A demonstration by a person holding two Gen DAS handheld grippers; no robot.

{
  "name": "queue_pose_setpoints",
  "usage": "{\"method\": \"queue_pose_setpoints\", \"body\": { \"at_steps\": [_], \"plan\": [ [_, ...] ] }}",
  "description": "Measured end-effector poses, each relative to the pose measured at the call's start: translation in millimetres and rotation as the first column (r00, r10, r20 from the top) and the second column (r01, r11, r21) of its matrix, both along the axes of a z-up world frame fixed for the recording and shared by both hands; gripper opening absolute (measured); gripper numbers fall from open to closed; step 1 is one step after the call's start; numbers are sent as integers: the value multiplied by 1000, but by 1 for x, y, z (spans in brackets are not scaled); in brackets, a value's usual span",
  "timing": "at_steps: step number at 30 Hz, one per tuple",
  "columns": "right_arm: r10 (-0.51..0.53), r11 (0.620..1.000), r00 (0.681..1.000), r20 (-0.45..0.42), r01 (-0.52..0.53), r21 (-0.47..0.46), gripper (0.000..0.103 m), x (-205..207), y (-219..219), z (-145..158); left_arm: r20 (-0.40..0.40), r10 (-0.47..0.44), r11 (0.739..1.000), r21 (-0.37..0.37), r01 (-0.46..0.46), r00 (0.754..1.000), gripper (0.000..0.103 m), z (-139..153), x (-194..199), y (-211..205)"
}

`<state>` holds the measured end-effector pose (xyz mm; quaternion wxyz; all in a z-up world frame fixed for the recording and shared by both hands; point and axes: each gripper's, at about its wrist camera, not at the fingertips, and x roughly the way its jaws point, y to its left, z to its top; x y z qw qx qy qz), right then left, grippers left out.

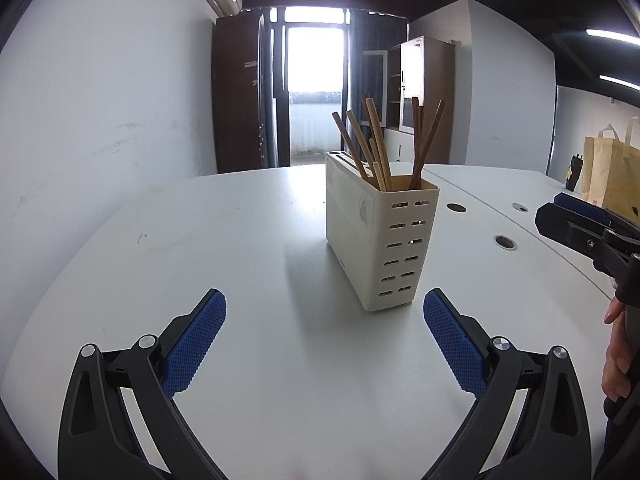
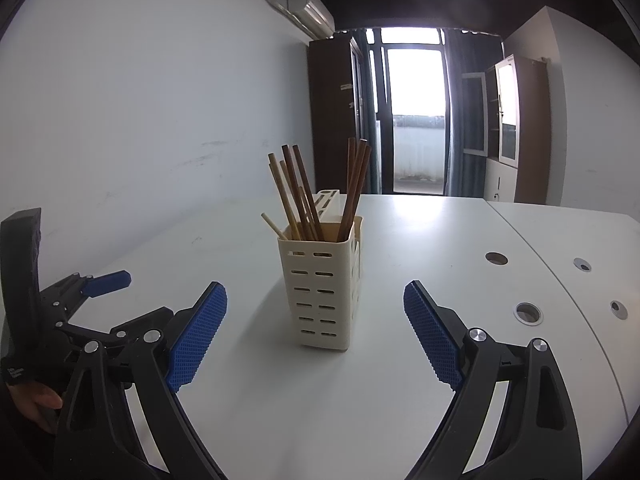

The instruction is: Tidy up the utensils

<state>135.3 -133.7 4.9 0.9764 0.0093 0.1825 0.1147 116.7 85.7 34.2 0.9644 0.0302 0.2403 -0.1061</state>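
**Inspector:** Jaws first, left side. Condition?

**Assistant:** Left gripper [image 1: 325, 308] stands wide open, blue ribbed pads [image 1: 195, 344] well apart, nothing between them. It hangs over bare white table [image 1: 224, 248] near the near edge. A hand [image 2: 38, 402] shows behind it in the right wrist view.

**Inspector:** Centre of the table?

**Assistant:** One cream utensil holder [image 1: 380, 240], upright, slotted on its near end wall, standing on the table ahead of both grippers and touching neither. Brown chopsticks [image 1: 374, 140] stand in its near compartment, leaning apart in two fans, some left and some right. From the right wrist view one paler stick [image 2: 274, 226] lies low, tilted over the holder's left rim. The far section has a slotted top; I cannot tell its contents.

**Inspector:** Right side?

**Assistant:** Right gripper [image 2: 315, 304] is likewise spread wide and holds nothing; the holder [image 2: 320, 292] sits ahead of it, between the lines of its pads but clear of them. Fingers [image 1: 616, 360] wrap its handle at the frame's right edge in the left wrist view.

**Inspector:** Further right?

**Assistant:** Round cable holes [image 2: 528, 313] in the table toward its right edge, and a brown paper bag [image 1: 612, 168] beyond the far right corner.
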Motion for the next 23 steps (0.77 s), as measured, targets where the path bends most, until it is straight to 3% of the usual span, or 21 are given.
{"method": "queue_pose_setpoints", "body": {
  "at_steps": [23],
  "plan": [
    [11, 1000, 1000, -20, -11, -18, 91, -1, 6, -4, -9, -5, 1000, -13, 5, 1000, 97, -2, -3, -2]
  ]
}}
